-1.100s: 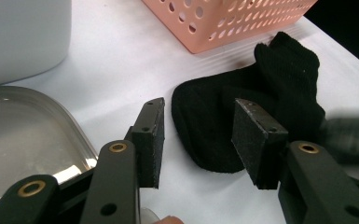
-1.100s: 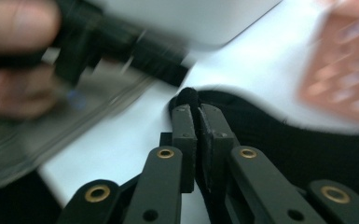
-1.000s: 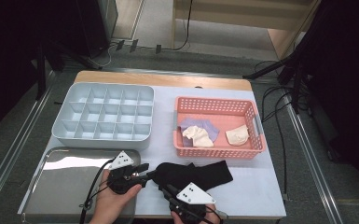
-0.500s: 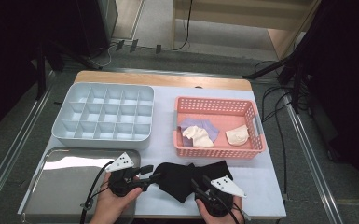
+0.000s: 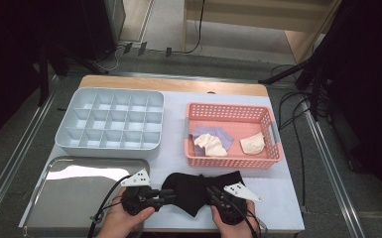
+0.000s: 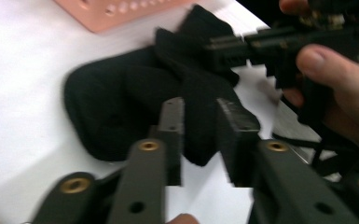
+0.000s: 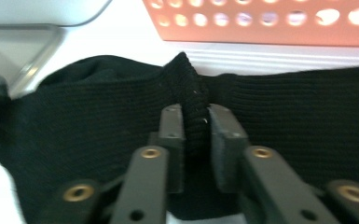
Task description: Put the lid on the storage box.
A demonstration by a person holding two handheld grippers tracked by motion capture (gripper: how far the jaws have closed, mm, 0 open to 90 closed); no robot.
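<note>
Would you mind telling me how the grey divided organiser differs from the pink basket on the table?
The grey organiser is solid-walled and split into a grid of small compartments, while the pink basket has perforated sides and one open space. The organiser's compartments look empty; the basket holds a purple cloth and two cream ones. The organiser sits on the left of the table, the basket on the right. Both are rectangular, open-topped and beyond the black sock.

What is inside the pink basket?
The pink basket holds a purple cloth, a cream cloth partly on it, and another cream piece. Whatever lies beneath them is hidden.
</note>
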